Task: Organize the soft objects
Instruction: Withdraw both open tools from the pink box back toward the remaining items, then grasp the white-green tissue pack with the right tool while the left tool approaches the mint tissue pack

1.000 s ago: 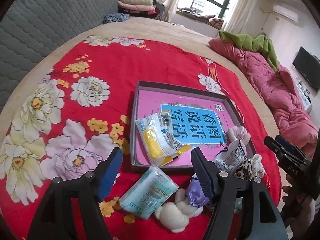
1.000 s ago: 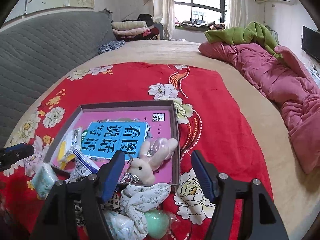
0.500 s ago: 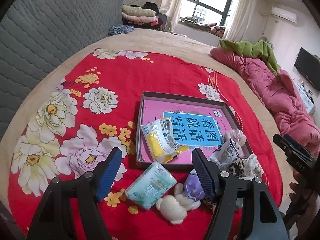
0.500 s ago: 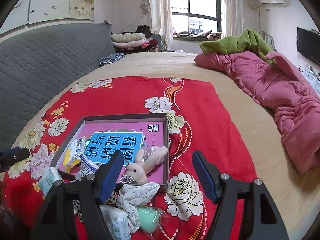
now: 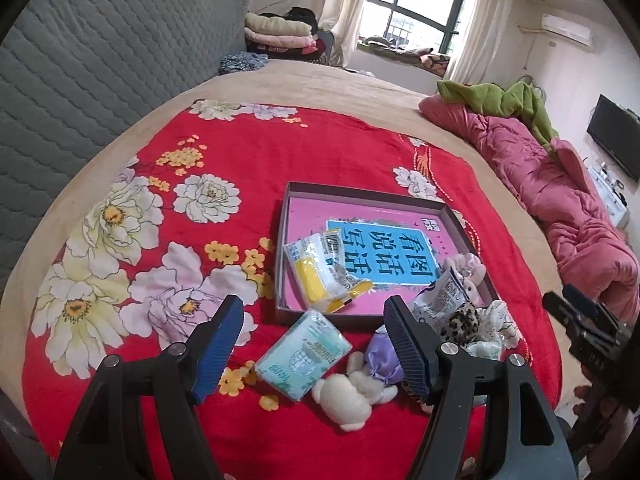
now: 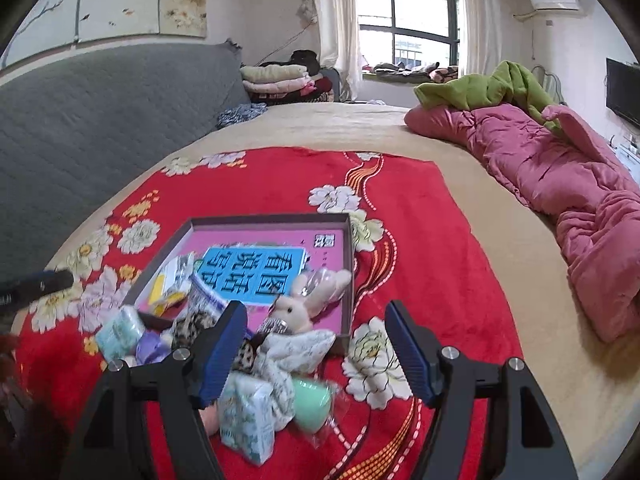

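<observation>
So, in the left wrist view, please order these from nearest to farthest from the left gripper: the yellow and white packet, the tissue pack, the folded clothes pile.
From the left gripper:
1. Tissue pack, on the red blanket between the fingers.
2. Yellow and white packet, in the box, left part.
3. Folded clothes pile, far back near the window.

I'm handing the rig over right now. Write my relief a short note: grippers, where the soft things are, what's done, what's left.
Left hand-held gripper: open, empty, above the pile.
Right hand-held gripper: open, empty.
In the tray: yellow-and-white packet, plush bunny. A printed pouch leans over its near edge.
On the red blanket, outside the tray: teal tissue pack, white plush, purple pouch, leopard piece, floral cloth, green sponge.
Left: move those in.
</observation>
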A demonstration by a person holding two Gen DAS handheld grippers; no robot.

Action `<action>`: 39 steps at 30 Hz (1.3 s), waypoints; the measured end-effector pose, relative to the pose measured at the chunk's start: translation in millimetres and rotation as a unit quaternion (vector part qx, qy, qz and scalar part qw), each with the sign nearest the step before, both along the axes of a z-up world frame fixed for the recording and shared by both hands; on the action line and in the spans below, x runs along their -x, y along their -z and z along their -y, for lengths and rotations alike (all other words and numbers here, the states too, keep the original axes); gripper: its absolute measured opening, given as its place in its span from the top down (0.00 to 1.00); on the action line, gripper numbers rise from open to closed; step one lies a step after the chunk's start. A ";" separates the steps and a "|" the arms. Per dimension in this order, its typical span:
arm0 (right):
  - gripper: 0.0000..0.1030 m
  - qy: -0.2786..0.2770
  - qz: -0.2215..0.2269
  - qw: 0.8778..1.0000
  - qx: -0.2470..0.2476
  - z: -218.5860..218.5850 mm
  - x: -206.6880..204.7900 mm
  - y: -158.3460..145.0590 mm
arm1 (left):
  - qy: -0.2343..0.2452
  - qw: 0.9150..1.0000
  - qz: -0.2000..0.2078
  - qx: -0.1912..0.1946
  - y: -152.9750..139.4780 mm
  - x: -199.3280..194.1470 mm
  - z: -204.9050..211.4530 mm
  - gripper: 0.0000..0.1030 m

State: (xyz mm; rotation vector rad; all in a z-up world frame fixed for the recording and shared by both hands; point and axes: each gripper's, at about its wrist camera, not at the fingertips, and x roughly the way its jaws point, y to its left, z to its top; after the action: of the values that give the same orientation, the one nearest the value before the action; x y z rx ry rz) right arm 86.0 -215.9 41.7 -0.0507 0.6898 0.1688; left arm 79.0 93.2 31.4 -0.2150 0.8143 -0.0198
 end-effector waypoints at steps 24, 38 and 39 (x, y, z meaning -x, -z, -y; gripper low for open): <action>0.31 -0.044 -0.043 0.998 -0.011 -17.8 38.8 23.6 | 0.026 0.998 -0.024 -0.051 19.0 25.7 16.8 0.28; 0.31 -0.065 -0.075 0.995 -0.023 -26.4 53.1 37.8 | 0.046 0.995 -0.048 -0.076 32.8 35.7 31.9 0.28; 0.31 -0.066 -0.079 0.994 -0.025 -26.4 53.3 38.8 | 0.046 0.995 -0.049 -0.077 33.7 35.6 31.7 0.28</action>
State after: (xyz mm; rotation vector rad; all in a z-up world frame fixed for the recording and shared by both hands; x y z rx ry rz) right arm 32.7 -189.5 2.9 -0.0359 0.8396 0.3188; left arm 43.4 61.5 -2.3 -0.0332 0.9185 -0.0326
